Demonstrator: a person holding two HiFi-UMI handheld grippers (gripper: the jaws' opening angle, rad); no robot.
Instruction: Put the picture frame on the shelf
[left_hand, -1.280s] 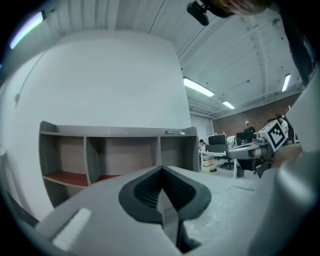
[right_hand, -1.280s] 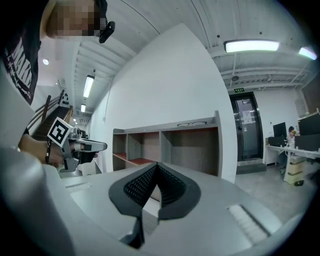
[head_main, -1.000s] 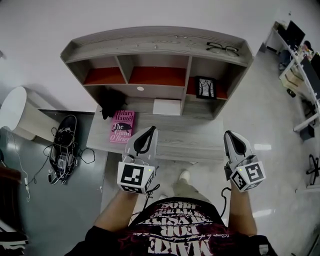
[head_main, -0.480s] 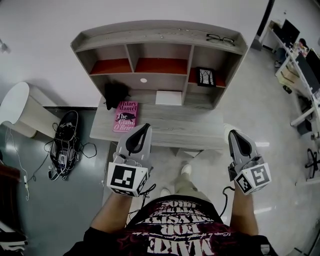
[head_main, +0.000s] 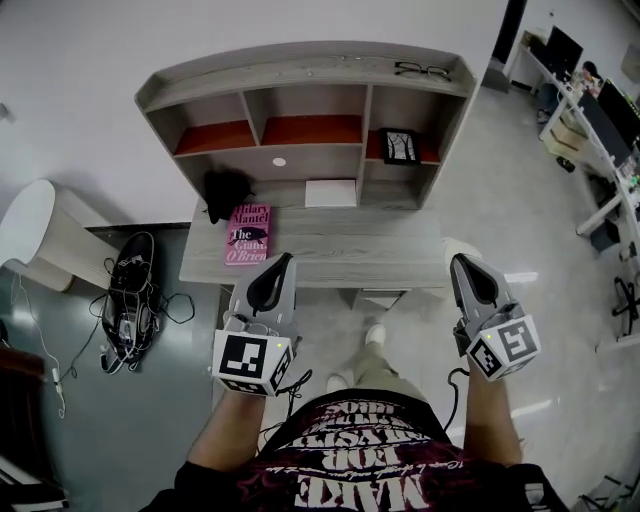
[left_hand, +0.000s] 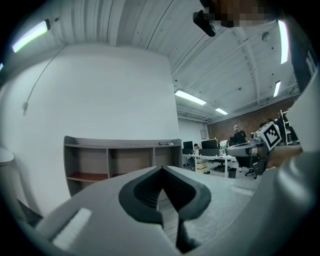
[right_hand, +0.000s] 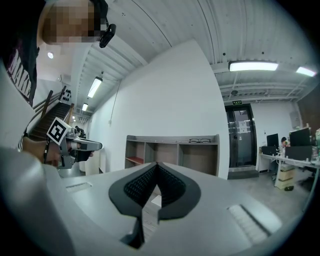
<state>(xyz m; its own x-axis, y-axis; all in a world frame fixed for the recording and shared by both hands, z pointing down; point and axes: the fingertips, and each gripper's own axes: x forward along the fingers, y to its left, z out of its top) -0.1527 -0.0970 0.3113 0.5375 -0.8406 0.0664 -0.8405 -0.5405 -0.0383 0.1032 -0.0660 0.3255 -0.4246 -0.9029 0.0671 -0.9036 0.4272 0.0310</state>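
- Head view: the picture frame (head_main: 399, 146) stands upright in the right-hand upper compartment of the shelf (head_main: 300, 72), on that compartment's red-orange floor.
- It has a dark rim around a pale picture with thin, dark, branching lines. It stands near the compartment's left wall, and finer detail is too small to read.
- The shelf is a grey wood-grain unit against the white wall. It has three upper compartments side by side, each with a red-orange floor, and open bays beneath.
- A pair of dark-rimmed glasses (head_main: 421, 69) lies on the top board toward the right end, above the frame's compartment.
- A flat white box (head_main: 330, 193) sits in the lower middle bay, and a black bundle (head_main: 226, 190) fills the lower left bay.
- A pink book (head_main: 247, 234) lies flat on the desk (head_main: 350, 255) in front of the shelf, cover up, with its top edge just beside the black bundle.
- The left gripper (head_main: 283, 260) is held level at the desk's near edge, below the book. Its own view shows the jaws together with nothing between them.
- The right gripper (head_main: 460, 262) is held level off the desk's right front corner, well apart from the frame. Its jaws are also closed on nothing.
- A black bag with tangled cables (head_main: 125, 300) lies on the floor left of the desk, with a white rounded object (head_main: 28, 225) beyond it.
- Office desks with monitors (head_main: 590, 100) stand far to the right.
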